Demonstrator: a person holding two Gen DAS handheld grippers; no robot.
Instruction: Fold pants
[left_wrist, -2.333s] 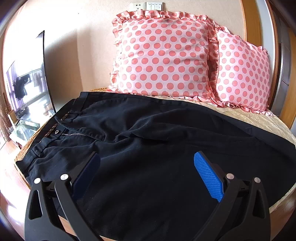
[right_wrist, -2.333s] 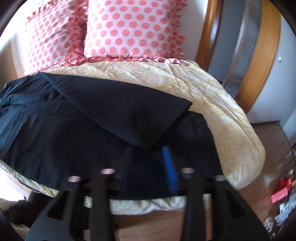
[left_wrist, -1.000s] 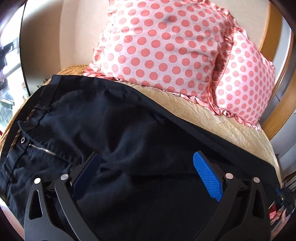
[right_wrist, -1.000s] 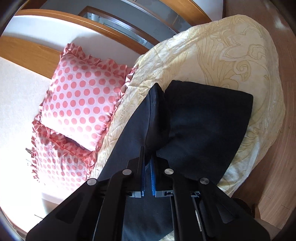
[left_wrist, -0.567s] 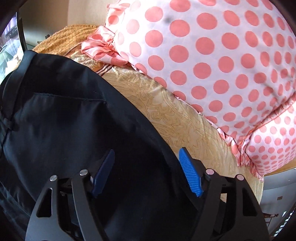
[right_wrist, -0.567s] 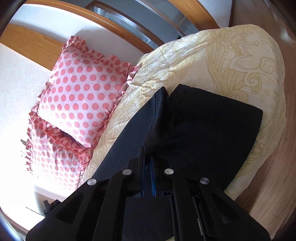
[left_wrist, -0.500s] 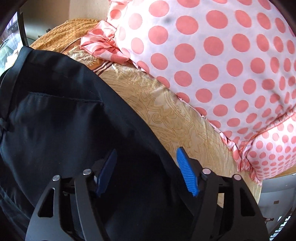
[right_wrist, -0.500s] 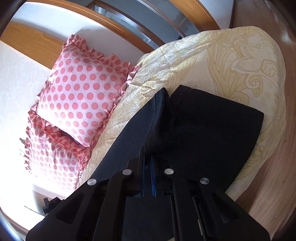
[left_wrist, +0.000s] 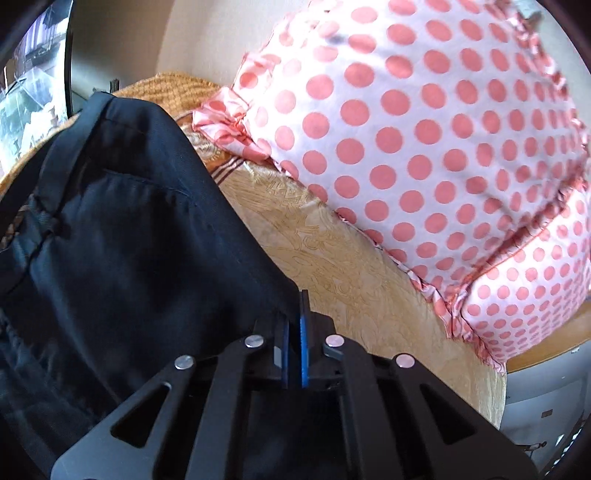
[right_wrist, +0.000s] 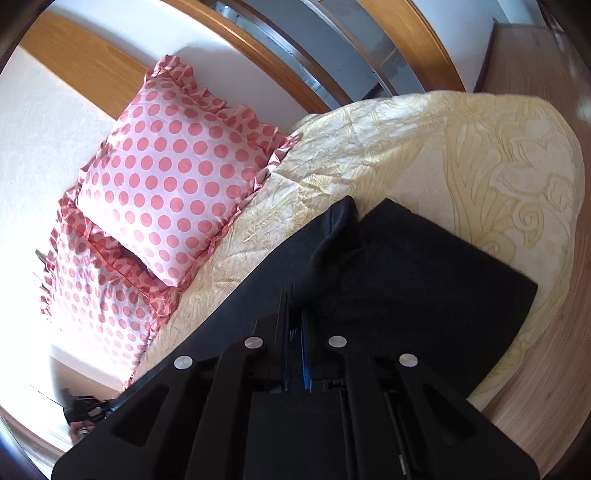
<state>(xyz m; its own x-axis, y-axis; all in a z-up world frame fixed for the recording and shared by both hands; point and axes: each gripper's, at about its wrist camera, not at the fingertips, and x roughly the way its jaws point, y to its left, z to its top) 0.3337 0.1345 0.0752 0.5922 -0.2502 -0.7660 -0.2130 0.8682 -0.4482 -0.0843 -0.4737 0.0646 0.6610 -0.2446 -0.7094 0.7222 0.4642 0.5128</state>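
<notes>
Both fingers are pinched on the pants (left_wrist: 122, 236): the left gripper (left_wrist: 294, 317) on the far edge, beside the bed's (left_wrist: 343, 273) pillows (left_wrist: 424, 147); the right gripper (right_wrist: 295, 314) on a lifted leg end near the bed's foot.

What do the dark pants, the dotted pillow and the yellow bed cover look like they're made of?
Pants: a matte woven cloth, maybe cotton twill; it shows stitched seams and drapes in soft folds. Pillow: a satin-like fabric, judging by its sheen and ruffled edge. Bed cover: a glossy, perhaps silky textile with a raised scroll pattern. Both grippers, left and right, pinch the pants.
</notes>
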